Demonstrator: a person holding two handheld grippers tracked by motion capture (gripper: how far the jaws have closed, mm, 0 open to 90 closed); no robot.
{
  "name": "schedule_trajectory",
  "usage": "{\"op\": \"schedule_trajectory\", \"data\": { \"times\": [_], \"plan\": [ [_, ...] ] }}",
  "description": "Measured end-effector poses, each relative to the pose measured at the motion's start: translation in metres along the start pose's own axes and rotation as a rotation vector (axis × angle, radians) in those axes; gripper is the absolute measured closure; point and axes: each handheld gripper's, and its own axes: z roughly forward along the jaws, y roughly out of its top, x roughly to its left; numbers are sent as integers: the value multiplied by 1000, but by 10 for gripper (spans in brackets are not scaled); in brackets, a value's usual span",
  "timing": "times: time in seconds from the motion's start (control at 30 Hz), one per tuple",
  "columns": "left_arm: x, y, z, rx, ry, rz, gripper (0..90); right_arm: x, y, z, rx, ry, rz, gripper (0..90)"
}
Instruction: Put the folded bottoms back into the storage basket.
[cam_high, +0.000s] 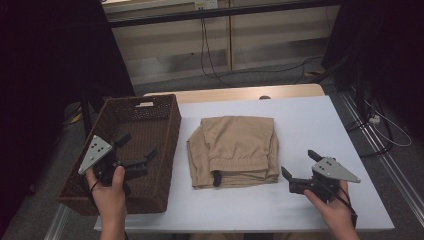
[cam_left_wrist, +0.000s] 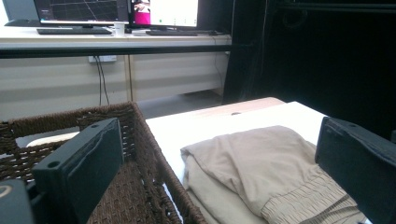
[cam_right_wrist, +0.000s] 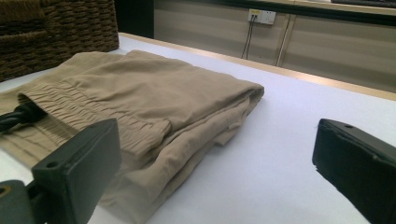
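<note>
The left gripper (cam_high: 136, 146) hangs over the near part of the dark brown woven wicker basket (cam_high: 165, 107), its black fingers (cam_left_wrist: 79, 170) spread wide with nothing between them; the right gripper (cam_high: 300, 166) hovers above the counter's near right corner, its fingers (cam_right_wrist: 77, 172) likewise released and empty, aimed toward the cloth. Between the two, in the middle of the white counter (cam_high: 310, 115) and just beside the basket's right wall, lies the folded pair of tan fabric shorts (cam_high: 234, 150), its gathered elastic waistband (cam_right_wrist: 84, 112) turned to the near edge with a black drawstring (cam_high: 216, 178) poking out. The shorts look light, soft and limp, so I judge they will sag and unfold if lifted at one point; pinching through all the stacked layers at the two near corners of the waistband, one gripper at each, seems the safest hold. The weave looks matte, unlikely to slip. No brand, label or legible writing shows on the shorts or basket.
</note>
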Motion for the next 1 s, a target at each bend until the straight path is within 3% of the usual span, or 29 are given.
{"op": "schedule_trajectory", "data": {
  "times": [0.53, 0.63, 0.73, 1.0],
  "plan": [
    [-2, -2, 6, 25, -5, 8, 15, 7, 5, 39, 107, 17, -3, 24],
    [-3, -2, 7, 28, -4, 9, 15, 9, 6, 44, 110, 25, 19, 25],
    [-3, -3, 8, 30, -8, 11, 15, 11, 7, 50, 114, 20, -5, 26],
    [-2, -4, 9, 38, -7, 8, 14, 9, 7, 59, 135, 22, 35, 30]
  ]
}}
